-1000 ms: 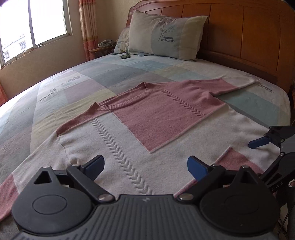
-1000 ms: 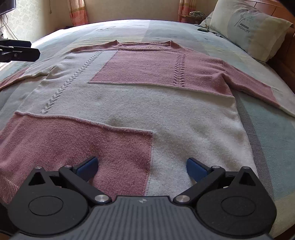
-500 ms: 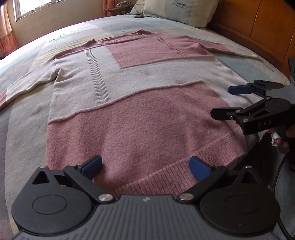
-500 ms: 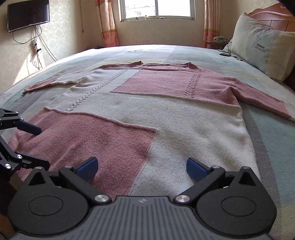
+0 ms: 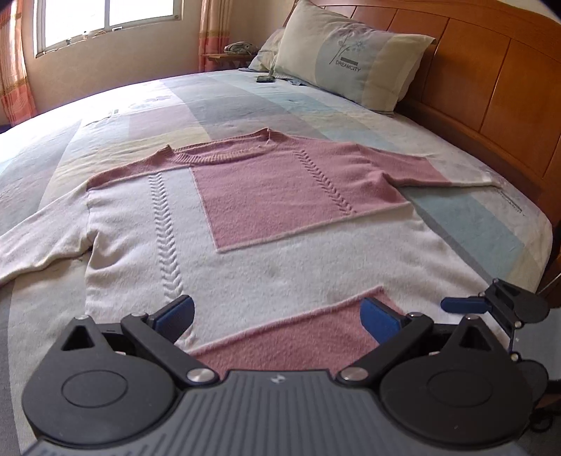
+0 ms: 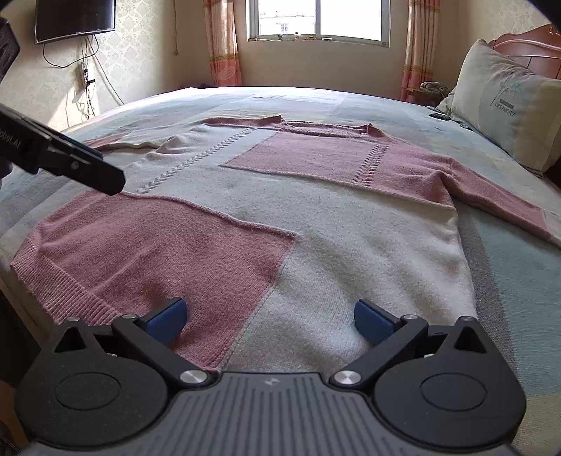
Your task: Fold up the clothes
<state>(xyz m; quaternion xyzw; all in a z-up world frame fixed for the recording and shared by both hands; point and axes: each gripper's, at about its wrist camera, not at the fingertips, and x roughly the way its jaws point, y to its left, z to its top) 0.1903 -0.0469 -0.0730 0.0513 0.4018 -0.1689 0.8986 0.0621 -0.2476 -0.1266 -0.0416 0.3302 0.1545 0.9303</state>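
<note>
A pink and white sweater (image 5: 266, 224) lies flat on a big bed (image 5: 473, 224). Its front faces up. The neck points to the far side of the bed, and the bottom hem is close to both cameras. One sleeve (image 5: 420, 168) is pink and stretches out toward the wooden headboard (image 5: 491, 77). The other sleeve (image 5: 38, 242) is mostly white and reaches out the other way. A pink square sits on the chest, and a pink patch (image 6: 150, 245) fills one bottom corner.

The left gripper (image 5: 277, 317) hangs just over the bottom part of the sweater. Its two blue fingers (image 5: 175, 314) are spread wide apart, and nothing is between them. The right gripper (image 6: 270, 317) hangs over the hem too, where pink meets white. Its blue fingers (image 6: 371, 321) are also spread wide, with nothing held. I cannot tell if either one touches the sweater.

In the left wrist view, the right gripper shows at the right edge, beside the sweater's bottom corner. In the right wrist view, the left gripper shows as a dark bar at the left edge.

A pale pillow (image 5: 354, 59) with the word DREAMCITY leans on the headboard. A small dark thing (image 5: 265, 79) lies on the sheet near it. A window (image 6: 317, 19) with striped curtains (image 6: 224, 42) is on the far wall, and a TV (image 6: 75, 17) hangs on the wall too.
</note>
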